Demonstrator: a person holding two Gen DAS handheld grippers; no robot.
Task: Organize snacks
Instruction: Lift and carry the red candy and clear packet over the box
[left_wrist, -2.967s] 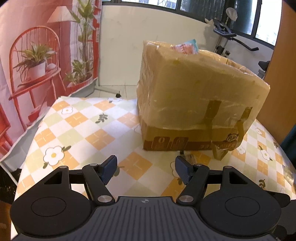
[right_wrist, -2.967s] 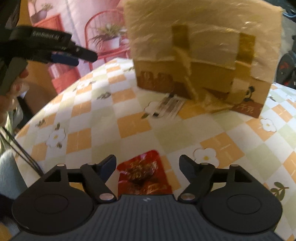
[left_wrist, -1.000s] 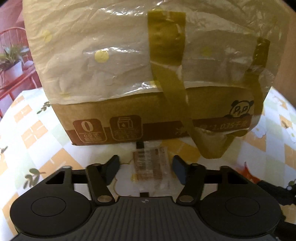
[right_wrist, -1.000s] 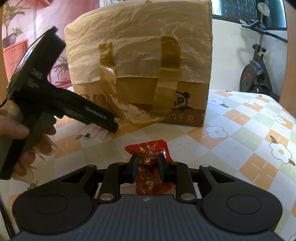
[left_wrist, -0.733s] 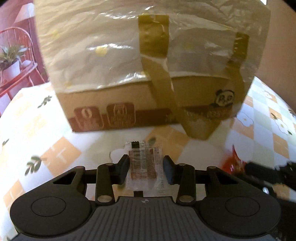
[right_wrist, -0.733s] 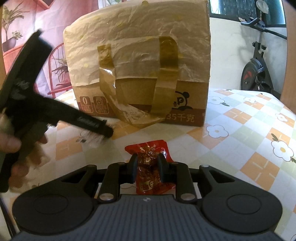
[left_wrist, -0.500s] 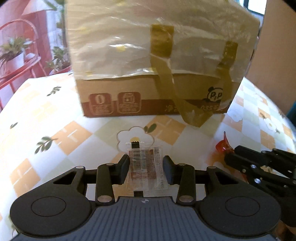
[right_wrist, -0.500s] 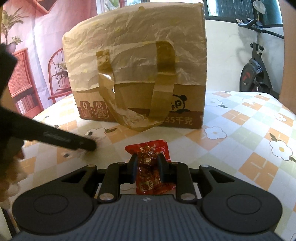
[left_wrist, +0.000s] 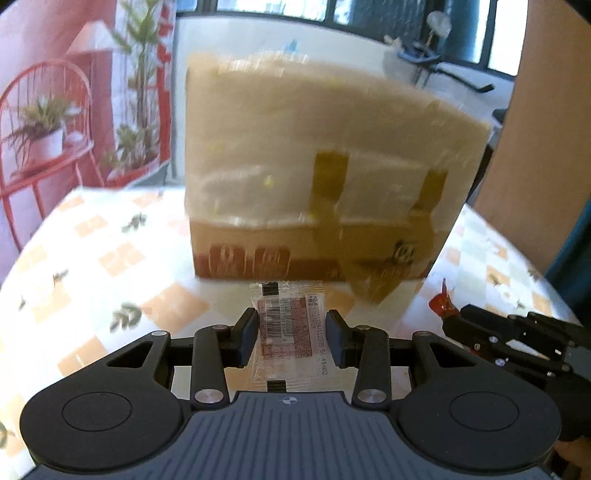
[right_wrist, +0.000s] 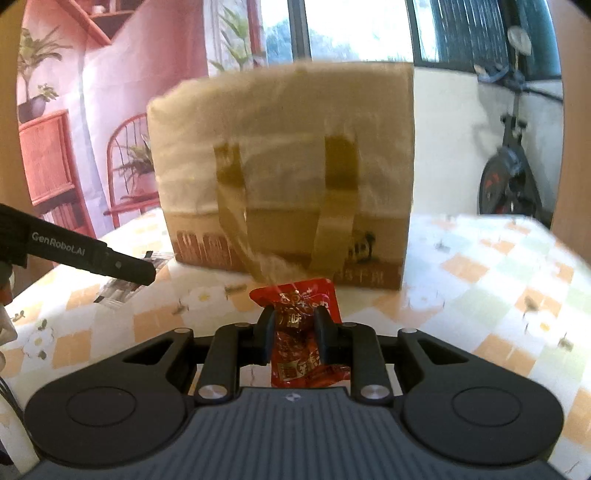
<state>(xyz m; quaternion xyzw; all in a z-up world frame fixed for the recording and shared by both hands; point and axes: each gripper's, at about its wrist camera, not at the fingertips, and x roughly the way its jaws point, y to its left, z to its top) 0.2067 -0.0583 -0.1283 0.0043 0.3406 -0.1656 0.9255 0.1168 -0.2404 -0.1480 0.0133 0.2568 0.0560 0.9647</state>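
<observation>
I am holding one snack in each tool, both lifted off the checked tablecloth (left_wrist: 110, 258). My left gripper (left_wrist: 290, 334) is pinching a clear packet (left_wrist: 288, 325) with a barcode label flat between its fingers, the packet sticking out ahead of the tips and trailing back toward the tool's body. My right gripper (right_wrist: 294, 334) is clamped narrow on a red snack packet (right_wrist: 297, 295), whose top edge is poking up past the fingertips.

Straight ahead of both tools the cardboard box (left_wrist: 314, 155) is standing, lined with a plastic bag that is folded over its rim and taped down the front. From the left tool, the right one is showing low on the far right, its red packet just visible.

I judge I am in the carrying step, with the picking done and the drop not yet made. Next, each tool needs to rise above the box rim, reach forward over the opening, and only then spread its fingers, so neither packet is catching on the plastic or falling short in front.
</observation>
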